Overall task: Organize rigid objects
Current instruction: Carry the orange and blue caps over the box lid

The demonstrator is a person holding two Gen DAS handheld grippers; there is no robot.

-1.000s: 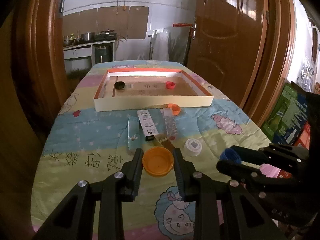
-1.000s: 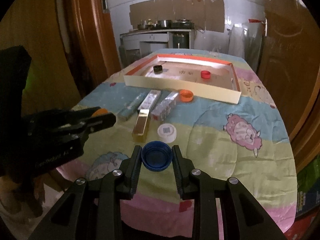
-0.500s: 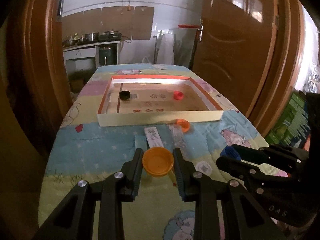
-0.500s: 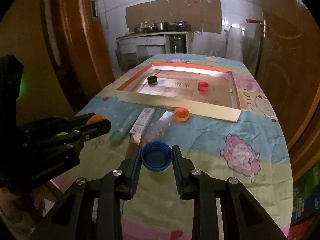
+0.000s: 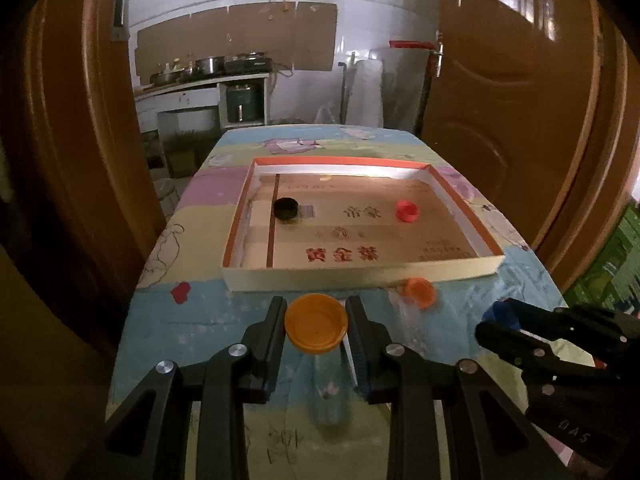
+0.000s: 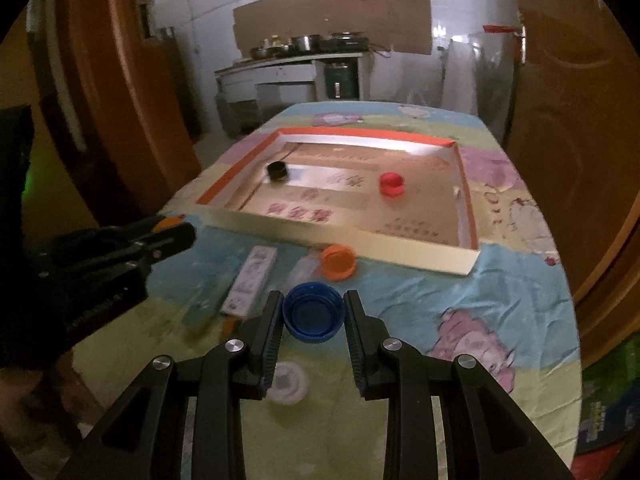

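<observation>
Left wrist view:
- Left gripper [image 5: 316,322]: jaws pinching a yellow-orange cap [image 5: 316,324], open side up, held above the table [image 5: 160,320], just short of the tray's near wall.
- Tray [image 5: 360,276]: shallow cardboard box lid, white walls w/ orange rim, printed brown floor, sits mid-table.
- In tray: black cap [image 5: 285,208] toward the left, near a dark stripe; red cap [image 5: 407,211] toward the right. Well apart from each other.
- Small orange cap [image 5: 418,291]: on the cloth, just outside the tray's near wall, right of the held cap.
- Right gripper [image 5: 504,320]: enters at lower right, a bit of blue cap [image 5: 494,313] showing between its tips.
- Tablecloth: cartoon print, pastel bands.

Right wrist view:
- Right gripper [image 6: 314,316]: jaws clamped on the blue cap [image 6: 314,315], open side up, above the cloth, near side of the tray [image 6: 420,258].
- Black cap [image 6: 277,170] and red cap [image 6: 392,183] on the tray floor, left and right.
- Small orange cap [image 6: 338,261]: on the cloth, touching or just beside the tray's front wall; can't tell which.
- White slim box [image 6: 250,280]: flat on the cloth, left of the blue cap.
- Clear packet [image 6: 302,270]: beside the box, blurred.
- White round lid [image 6: 287,382]: on the cloth under the gripper fingers, partly hidden.
- Left gripper [image 6: 176,226]: at left edge, yellow-orange cap [image 6: 167,222] peeking out at its tips.
</observation>
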